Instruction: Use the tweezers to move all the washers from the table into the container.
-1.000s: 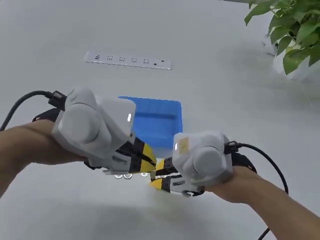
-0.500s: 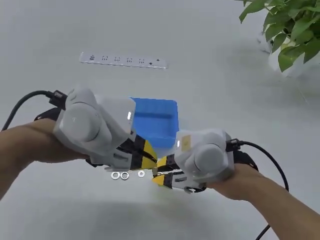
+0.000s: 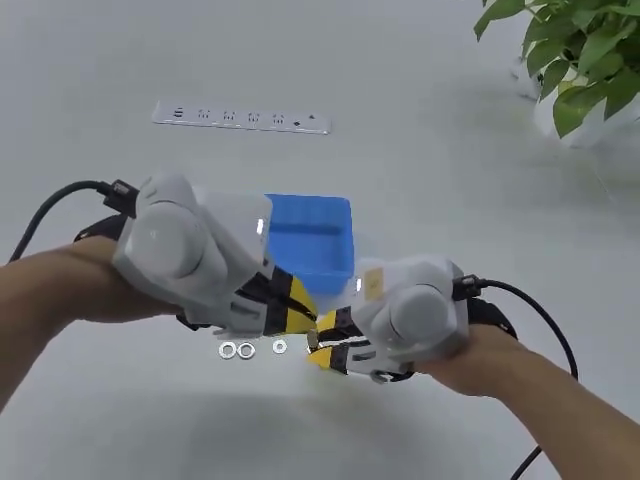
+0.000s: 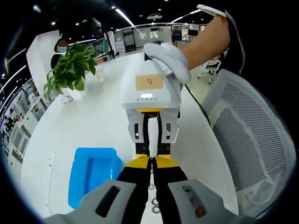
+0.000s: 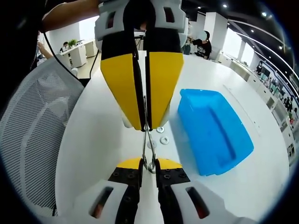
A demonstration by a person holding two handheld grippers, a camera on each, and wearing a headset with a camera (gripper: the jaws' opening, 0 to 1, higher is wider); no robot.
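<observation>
The right gripper (image 5: 149,164) and left gripper (image 5: 144,122) meet tip to tip, each with its yellow-padded jaws pressed together on the thin metal tweezers (image 5: 147,142) running between them. Three small flat metal ring washers (image 3: 247,349) lie in a row on the smooth white surface (image 3: 450,200) just beside the tips, near the front of the single blue rectangular plastic container (image 3: 312,240).

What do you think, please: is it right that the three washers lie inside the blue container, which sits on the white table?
Not quite. The three washers lie on the white table itself, outside the blue container and just off its near side. The container does sit on the white table. The head view shows this.
</observation>
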